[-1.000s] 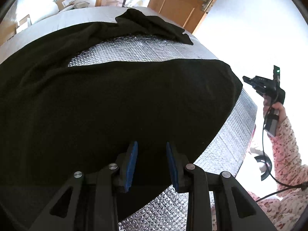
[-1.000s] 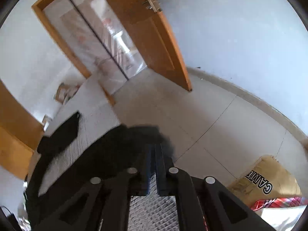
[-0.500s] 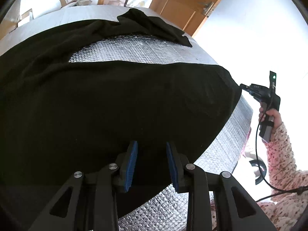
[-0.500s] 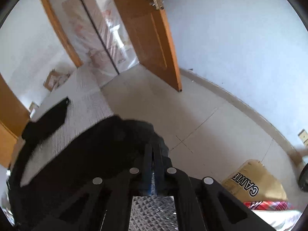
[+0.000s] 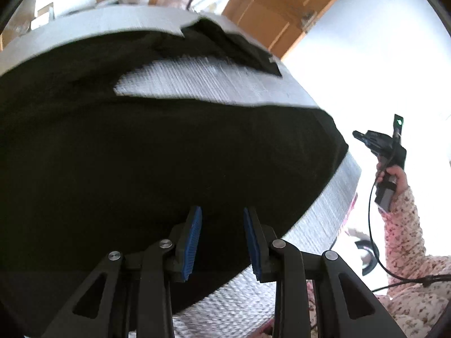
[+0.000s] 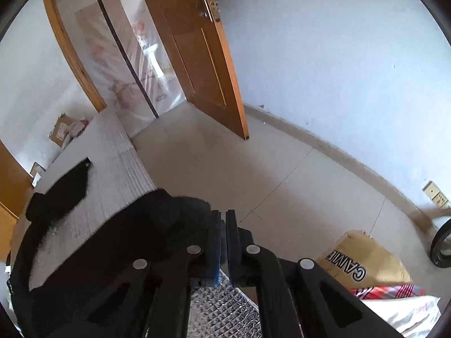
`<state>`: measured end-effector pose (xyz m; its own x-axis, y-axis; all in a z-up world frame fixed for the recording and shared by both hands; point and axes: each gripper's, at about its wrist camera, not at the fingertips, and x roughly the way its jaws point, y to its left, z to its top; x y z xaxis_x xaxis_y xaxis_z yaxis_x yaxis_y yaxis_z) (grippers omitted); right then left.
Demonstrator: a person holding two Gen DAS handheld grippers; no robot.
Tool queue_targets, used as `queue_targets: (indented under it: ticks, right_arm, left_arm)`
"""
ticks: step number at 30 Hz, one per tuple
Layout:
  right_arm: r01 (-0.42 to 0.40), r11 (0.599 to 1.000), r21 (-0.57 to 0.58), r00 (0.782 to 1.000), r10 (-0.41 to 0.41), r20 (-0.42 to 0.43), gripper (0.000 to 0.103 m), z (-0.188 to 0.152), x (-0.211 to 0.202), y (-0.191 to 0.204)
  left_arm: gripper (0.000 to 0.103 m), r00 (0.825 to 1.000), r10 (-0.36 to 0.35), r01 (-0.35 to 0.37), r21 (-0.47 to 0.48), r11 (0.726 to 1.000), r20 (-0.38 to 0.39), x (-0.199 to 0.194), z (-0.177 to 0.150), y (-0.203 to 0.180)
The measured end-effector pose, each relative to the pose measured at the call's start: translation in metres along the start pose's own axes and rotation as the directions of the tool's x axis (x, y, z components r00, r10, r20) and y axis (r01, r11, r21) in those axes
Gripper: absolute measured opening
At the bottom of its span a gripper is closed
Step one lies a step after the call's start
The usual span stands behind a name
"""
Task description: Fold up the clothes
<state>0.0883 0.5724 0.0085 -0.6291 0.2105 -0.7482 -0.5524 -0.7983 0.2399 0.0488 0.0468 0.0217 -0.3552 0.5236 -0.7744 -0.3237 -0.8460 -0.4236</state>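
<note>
Silver quilted padding covers the work surface (image 5: 315,242), with an orange door (image 6: 197,64) and pale wall behind. On my left, the black garment (image 5: 169,155) lies spread across most of the surface, its right end draped to the surface's right edge. My left gripper (image 5: 222,239) hovers above the garment's near hem, tilted downward, blue pads standing apart with nothing between them. Further right, my right gripper (image 6: 223,242) sits off the right edge, angled down, jaws nearly together; they have just been closing, and I cannot tell whether cloth is caught. I judge the fold is just starting: next, the left must pinch the near hem so both corners lift together.
</note>
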Motion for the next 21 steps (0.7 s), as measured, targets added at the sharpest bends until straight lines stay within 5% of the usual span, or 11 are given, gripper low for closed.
queue_targets:
  ticks: [3,8,12,18,21]
  right_arm:
    - [-0.029,0.999,-0.032,0.999,0.03,0.027,0.004,0.008,-0.013,0.017]
    - [-0.119,0.986,-0.119,0.991,0.126,0.05,0.005,0.016,-0.033,0.066]
    - [-0.169,0.966,-0.197,0.983,0.178,0.03,0.005,0.014,-0.033,0.109]
    - [-0.205,0.935,-0.289,0.978,0.203,-0.037,0.005,0.006,-0.011,0.16]
    - [-0.222,0.926,-0.305,0.975,0.21,-0.071,0.006,0.002,0.004,0.175]
  left_arm:
    - [0.032,0.996,0.018,-0.015,-0.04,0.999,0.082,-0.02,0.015,0.012]
    - [0.032,0.975,0.184,-0.184,-0.013,0.983,0.127,-0.027,0.049,0.021]
    - [0.032,0.938,0.339,-0.341,0.033,0.939,0.07,-0.006,0.071,0.021]
    - [0.032,0.932,0.36,-0.361,0.028,0.932,0.05,0.019,0.09,0.027]
    - [0.032,0.914,0.404,-0.405,0.048,0.913,0.025,0.035,0.097,0.03]
